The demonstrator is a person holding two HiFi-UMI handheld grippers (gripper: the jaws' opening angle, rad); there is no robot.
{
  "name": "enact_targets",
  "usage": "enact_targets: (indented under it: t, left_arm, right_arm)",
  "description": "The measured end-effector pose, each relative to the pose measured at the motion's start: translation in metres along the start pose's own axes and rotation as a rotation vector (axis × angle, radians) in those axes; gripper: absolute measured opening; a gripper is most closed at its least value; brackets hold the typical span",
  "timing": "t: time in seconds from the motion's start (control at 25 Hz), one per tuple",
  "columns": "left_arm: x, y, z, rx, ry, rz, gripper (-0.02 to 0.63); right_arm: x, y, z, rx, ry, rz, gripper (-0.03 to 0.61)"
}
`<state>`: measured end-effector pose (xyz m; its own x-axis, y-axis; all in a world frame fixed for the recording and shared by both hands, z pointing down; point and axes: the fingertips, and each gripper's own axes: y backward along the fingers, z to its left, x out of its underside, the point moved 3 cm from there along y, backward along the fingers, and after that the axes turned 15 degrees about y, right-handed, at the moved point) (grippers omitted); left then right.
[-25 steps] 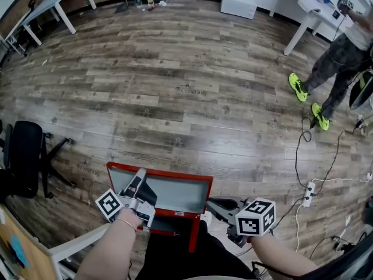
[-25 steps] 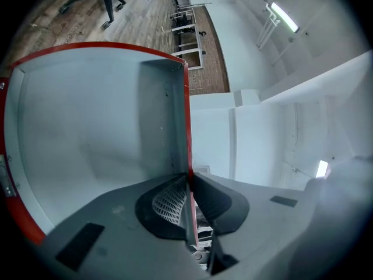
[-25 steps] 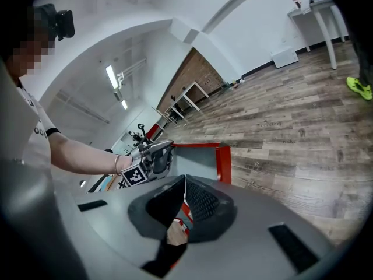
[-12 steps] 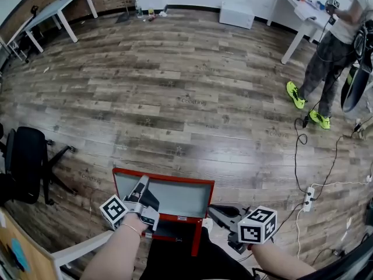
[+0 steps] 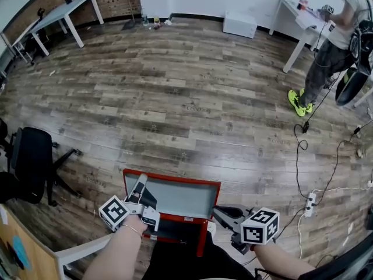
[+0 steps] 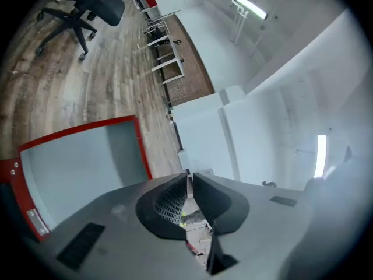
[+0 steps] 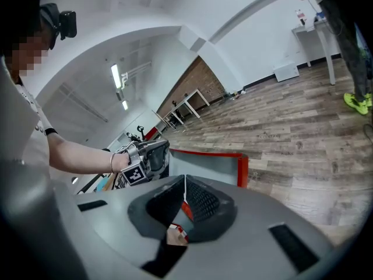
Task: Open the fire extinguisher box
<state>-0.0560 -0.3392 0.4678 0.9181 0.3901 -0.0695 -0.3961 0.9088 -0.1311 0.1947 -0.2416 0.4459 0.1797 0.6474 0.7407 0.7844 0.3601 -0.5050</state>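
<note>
The fire extinguisher box is red-framed with a grey panel and stands on the wood floor just in front of me. My left gripper lies over the panel's left edge, its jaws shut to a thin slit with nothing between them. From the left gripper view the panel sits left of the jaw tips. My right gripper hangs by the box's lower right corner, shut and empty. The right gripper view looks over its shut tips at the red frame and the left gripper.
A black office chair stands at the left. White tables and a white cabinet line the far wall. A person stands at the far right. Cables and a power strip lie on the floor at the right.
My left gripper has risen a little along the panel's left edge and rolled slightly. The right gripper has lifted slightly. The person at the far right has stepped closer to the table.
</note>
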Motion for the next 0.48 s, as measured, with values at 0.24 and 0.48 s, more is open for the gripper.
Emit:
enact_targets:
  t: [0.24,0.48]
  left_arm:
    - [0.005,0.002,-0.083,0.196,-0.031,0.086,0.029]
    - [0.020,0.041,-0.139,0.283,-0.081,0.232,0.018]
  right_arm:
    - [-0.037,-0.007,0.017,0.040,0.050,-0.068,0.011]
    - [-0.072,0.003,0.056,0.130,0.080,-0.166,0.011]
